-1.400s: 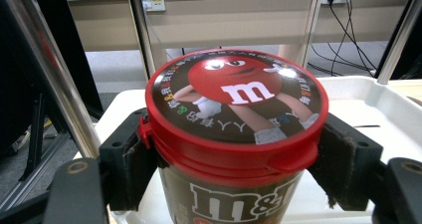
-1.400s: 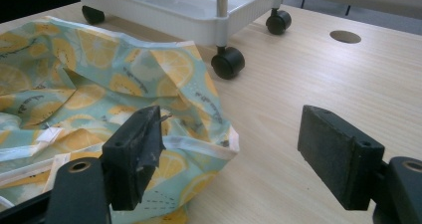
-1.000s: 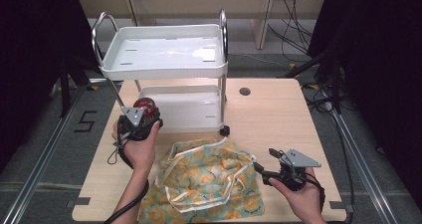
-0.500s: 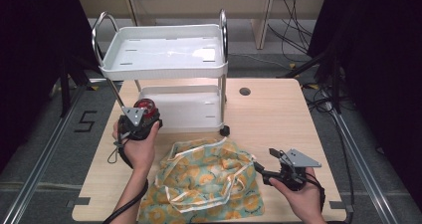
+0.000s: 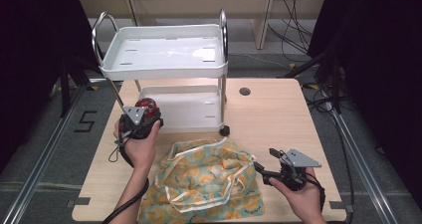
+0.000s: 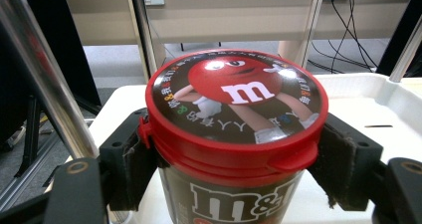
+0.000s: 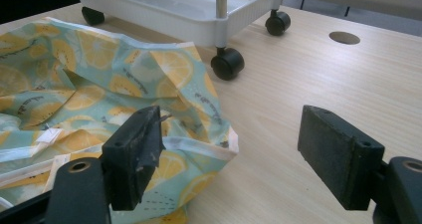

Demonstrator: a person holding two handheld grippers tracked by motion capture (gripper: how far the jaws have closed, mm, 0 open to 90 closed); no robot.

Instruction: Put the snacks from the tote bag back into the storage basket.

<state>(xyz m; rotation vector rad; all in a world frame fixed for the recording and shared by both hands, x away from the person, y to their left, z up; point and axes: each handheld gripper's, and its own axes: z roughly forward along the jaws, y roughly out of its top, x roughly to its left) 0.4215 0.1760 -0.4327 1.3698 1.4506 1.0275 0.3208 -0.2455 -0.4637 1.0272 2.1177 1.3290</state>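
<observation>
A red-lidded M&M's candy tub (image 6: 234,129) sits clamped between the jaws of my left gripper (image 5: 142,115), held by the left front corner of the small white cart's lower shelf (image 5: 179,109). In the high view the tub (image 5: 147,105) shows just beyond the hand. A lemon-print cloth bag (image 5: 204,181) lies crumpled on the wooden table (image 5: 268,119) in front of the cart. My right gripper (image 5: 264,165) hovers open at the bag's right edge; in the right gripper view its jaws stand wide apart, with the bag's corner (image 7: 199,134) by the left one.
The two-shelf white cart (image 5: 166,55) with chrome handles stands at the table's far left-centre, its black castors (image 7: 227,63) on the tabletop. A round cable hole (image 5: 244,91) lies right of it. Bare tabletop stretches along the right side.
</observation>
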